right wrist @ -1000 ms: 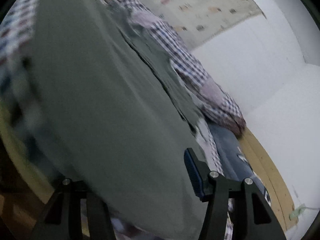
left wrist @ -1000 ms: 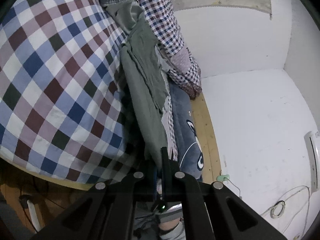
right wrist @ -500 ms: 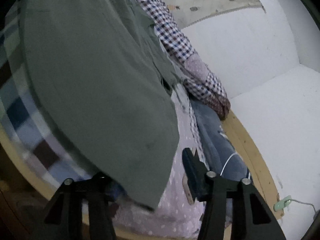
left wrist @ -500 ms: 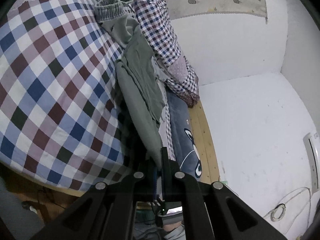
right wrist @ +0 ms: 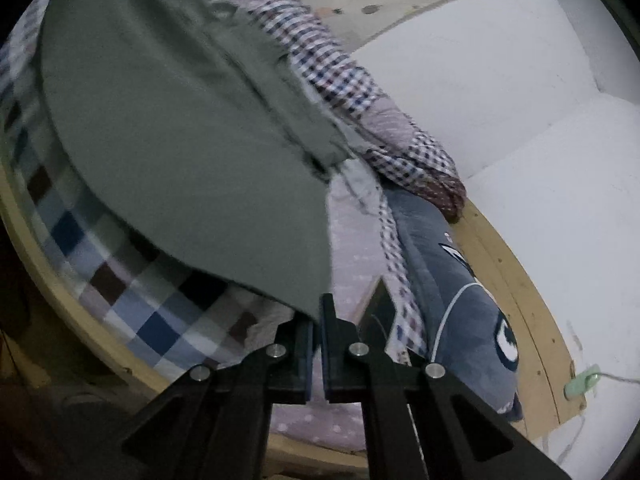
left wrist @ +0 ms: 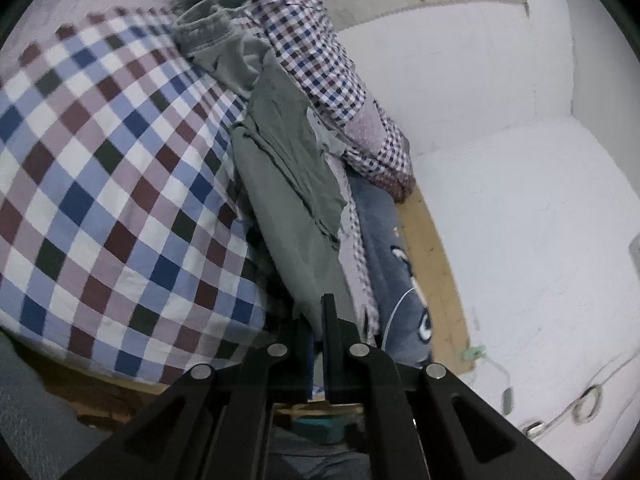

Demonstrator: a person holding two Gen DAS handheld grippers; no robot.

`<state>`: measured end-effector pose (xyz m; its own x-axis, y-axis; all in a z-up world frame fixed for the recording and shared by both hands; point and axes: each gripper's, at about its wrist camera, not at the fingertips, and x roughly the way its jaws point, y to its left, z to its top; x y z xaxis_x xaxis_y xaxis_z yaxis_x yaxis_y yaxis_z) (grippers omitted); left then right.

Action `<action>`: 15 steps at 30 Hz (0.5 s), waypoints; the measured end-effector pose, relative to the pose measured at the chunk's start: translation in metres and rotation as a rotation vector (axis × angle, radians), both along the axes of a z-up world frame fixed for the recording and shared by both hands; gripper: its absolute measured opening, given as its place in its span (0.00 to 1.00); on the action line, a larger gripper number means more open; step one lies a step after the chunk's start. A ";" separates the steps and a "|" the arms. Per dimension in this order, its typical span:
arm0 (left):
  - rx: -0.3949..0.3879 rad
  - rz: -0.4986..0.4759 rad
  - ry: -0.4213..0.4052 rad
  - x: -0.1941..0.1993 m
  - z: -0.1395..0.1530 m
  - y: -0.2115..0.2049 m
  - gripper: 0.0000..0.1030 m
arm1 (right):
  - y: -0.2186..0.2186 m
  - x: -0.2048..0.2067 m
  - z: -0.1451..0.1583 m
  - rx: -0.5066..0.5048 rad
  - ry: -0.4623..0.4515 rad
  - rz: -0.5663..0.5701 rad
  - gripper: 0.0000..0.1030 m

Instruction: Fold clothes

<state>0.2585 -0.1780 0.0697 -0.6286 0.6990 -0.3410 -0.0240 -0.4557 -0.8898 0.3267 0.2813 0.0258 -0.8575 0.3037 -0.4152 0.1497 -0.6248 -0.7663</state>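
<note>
Green trousers point(left wrist: 288, 184), hem clamped by left gripper point(left wrist: 318, 322) and right gripper point(right wrist: 316, 320); risk: thin edge slipped free, fold skewed.

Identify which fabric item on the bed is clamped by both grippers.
The plain grey-green trousers: both the left gripper and right gripper pinch their hem; the checked quilt lies untouched.

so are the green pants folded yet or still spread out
Not folded: the green pants stretch long across the checked bedspread, hem pinched in both shut tools, left and right.
</note>
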 end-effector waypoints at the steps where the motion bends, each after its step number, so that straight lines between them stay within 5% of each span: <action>1: -0.012 0.000 0.005 0.002 0.003 0.000 0.01 | 0.001 0.005 0.010 -0.016 0.008 -0.003 0.00; 15: -0.063 -0.072 0.129 0.055 0.071 -0.003 0.01 | 0.011 0.066 0.132 -0.227 0.208 -0.047 0.00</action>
<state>0.3139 -0.1806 0.1406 -0.6194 0.7235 -0.3049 -0.1708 -0.5032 -0.8471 0.3925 0.2918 0.1581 -0.9185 0.2644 -0.2939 -0.0289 -0.7862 -0.6173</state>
